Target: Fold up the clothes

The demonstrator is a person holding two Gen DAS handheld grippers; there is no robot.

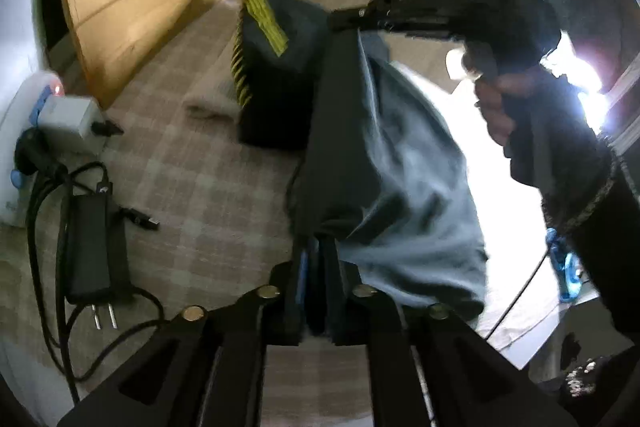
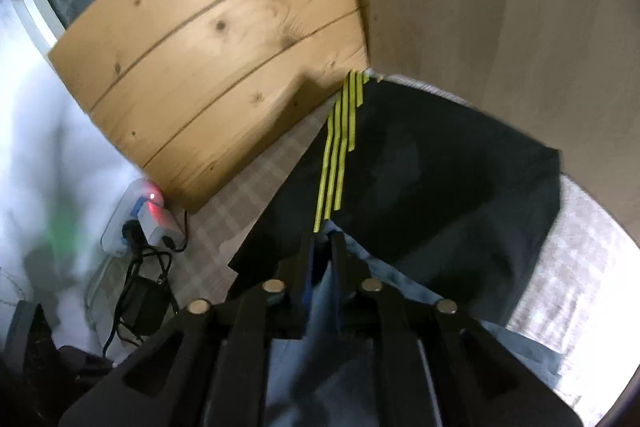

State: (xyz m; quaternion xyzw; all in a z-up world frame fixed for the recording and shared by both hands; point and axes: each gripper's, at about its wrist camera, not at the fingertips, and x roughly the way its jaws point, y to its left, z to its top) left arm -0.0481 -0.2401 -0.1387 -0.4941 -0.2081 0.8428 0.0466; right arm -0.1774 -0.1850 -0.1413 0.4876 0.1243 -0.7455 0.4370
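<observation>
A blue-grey garment (image 1: 400, 167) hangs stretched between my two grippers above the bed. In the left wrist view my left gripper (image 1: 316, 243) is shut on the garment's lower edge. My right gripper (image 1: 340, 21) pinches its upper edge, and a hand (image 1: 496, 103) holds that gripper. In the right wrist view the blue-grey garment (image 2: 320, 311) runs down between the fingers of the right gripper (image 2: 322, 237), which grips it. Behind it a folded dark garment with yellow stripes (image 2: 432, 167) (image 1: 280, 75) lies on the checked sheet (image 1: 192, 179).
A wooden headboard (image 2: 224, 59) stands at the bed's far end. A power strip with a red light (image 2: 148, 203), a white charger (image 1: 68, 115), a black power brick (image 1: 94, 247) and loose cables (image 1: 48, 267) lie on the left. A plain wall (image 2: 500, 7) stands to the right.
</observation>
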